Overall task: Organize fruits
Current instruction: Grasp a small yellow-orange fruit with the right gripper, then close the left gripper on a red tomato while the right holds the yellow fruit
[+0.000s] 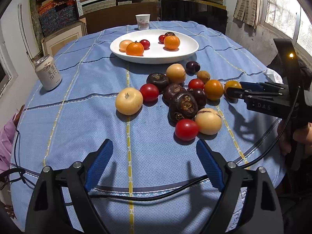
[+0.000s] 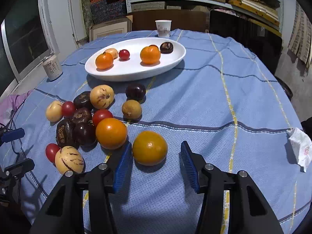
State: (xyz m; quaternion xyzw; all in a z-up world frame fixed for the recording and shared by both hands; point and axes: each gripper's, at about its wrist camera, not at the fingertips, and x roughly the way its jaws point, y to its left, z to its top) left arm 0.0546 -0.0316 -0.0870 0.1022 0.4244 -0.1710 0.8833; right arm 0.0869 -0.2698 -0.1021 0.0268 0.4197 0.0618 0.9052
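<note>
We find the orange [image 2: 149,147] just before the fruit pile, nearer us than the white plate [image 2: 176,62]. Right gripper [image 2: 154,154] straddles it, pads apart, not yet pressing. Likely firm, smooth, inclined to roll; take it across its widest part.

Woven, matt blue tablecloth [image 1: 78,120] with a dotted weave and stitched stripes. Glossy, smooth white ceramic-looking plate [image 1: 156,57] at the far middle. Shiny-skinned red tomatoes [image 1: 186,129]; rough, dull dark water chestnuts [image 1: 183,103]. Metal can [image 1: 48,72], far left, paper cup [image 1: 143,21] beyond. Ribbed blue plastic pads [image 2: 122,165] on matt black arms. Crumpled tissue [image 2: 300,148] near right.
</note>
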